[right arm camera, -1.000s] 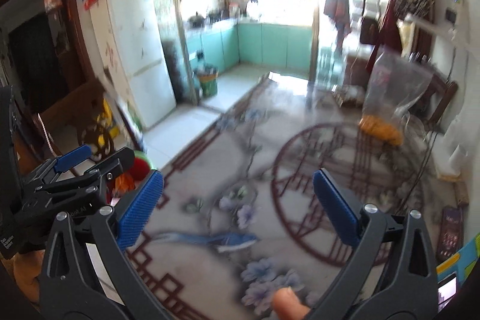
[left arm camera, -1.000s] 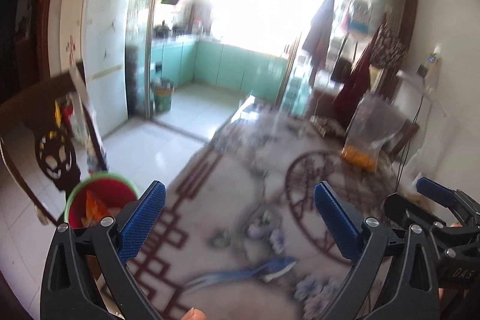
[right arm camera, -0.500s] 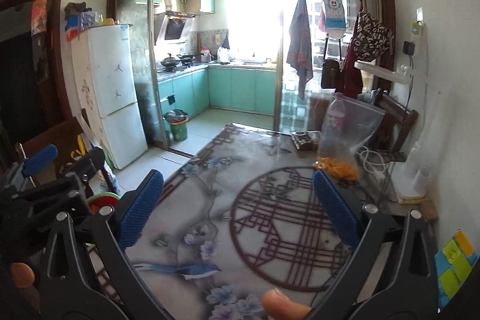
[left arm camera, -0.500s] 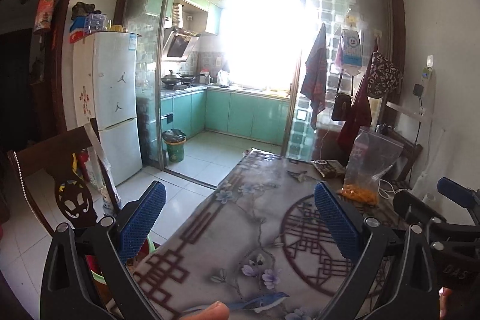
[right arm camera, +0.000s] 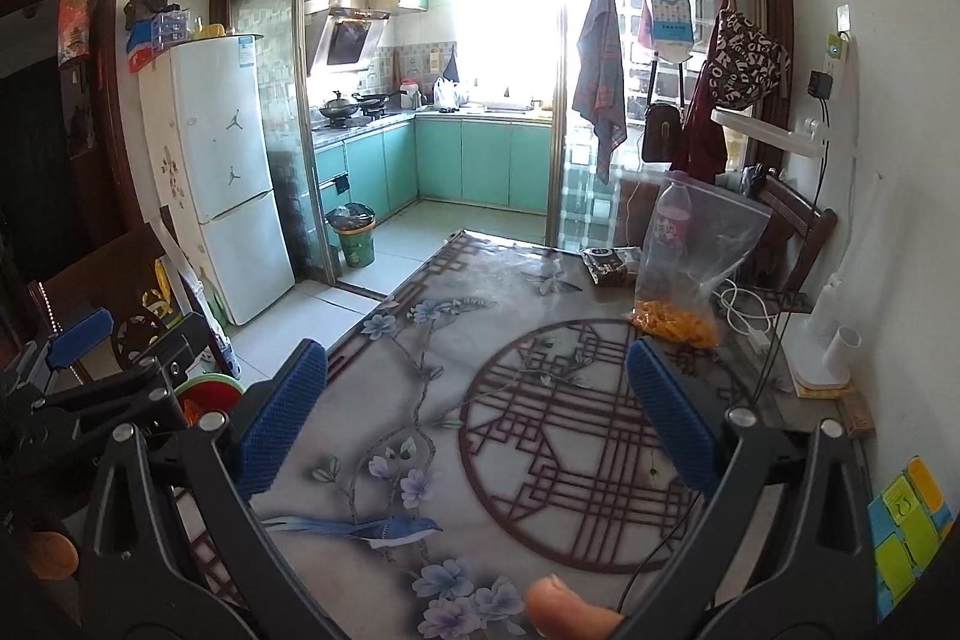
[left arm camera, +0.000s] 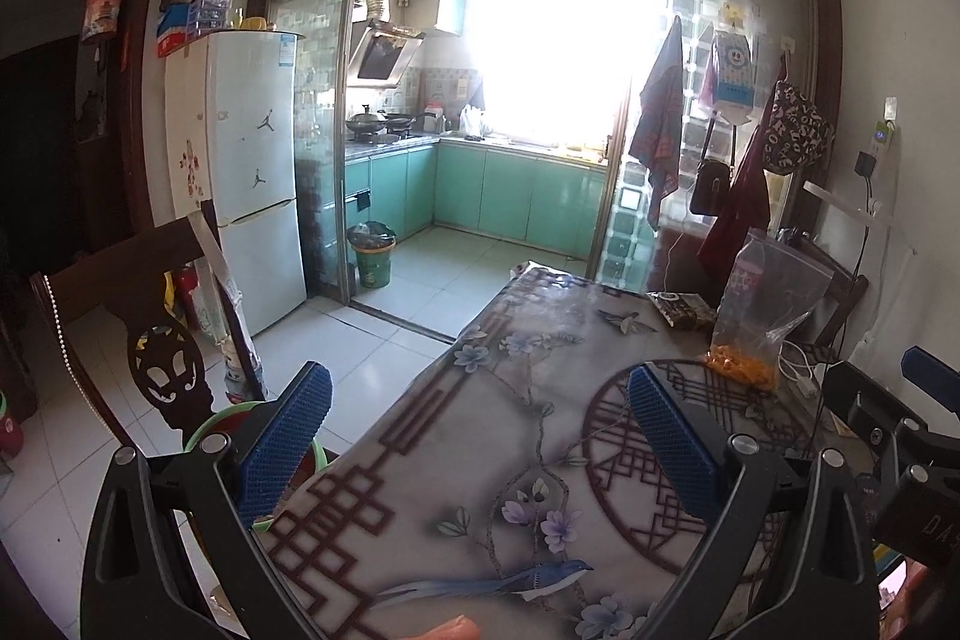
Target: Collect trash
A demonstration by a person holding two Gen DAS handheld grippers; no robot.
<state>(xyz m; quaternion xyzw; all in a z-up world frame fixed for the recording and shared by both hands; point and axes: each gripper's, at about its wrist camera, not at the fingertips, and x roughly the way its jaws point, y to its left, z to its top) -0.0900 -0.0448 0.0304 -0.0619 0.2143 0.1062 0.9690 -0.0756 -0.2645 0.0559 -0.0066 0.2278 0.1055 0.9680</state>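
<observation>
Grippers, left gripper (left arm camera: pixel 480 436) and right gripper (right arm camera: pixel 477 412), hover wide and empty over the table (right arm camera: pixel 540 316), where a careless reach risks snagging the white cable (right arm camera: pixel 741 310) beside the clear bag (right arm camera: pixel 690 256).

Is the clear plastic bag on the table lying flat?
No, the plastic bag stands upright on the table, with orange bits gathered at its bottom.

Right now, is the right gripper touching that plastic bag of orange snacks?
Apart. In the right wrist view the right gripper hangs open, bare tablecloth before the bag.
</observation>
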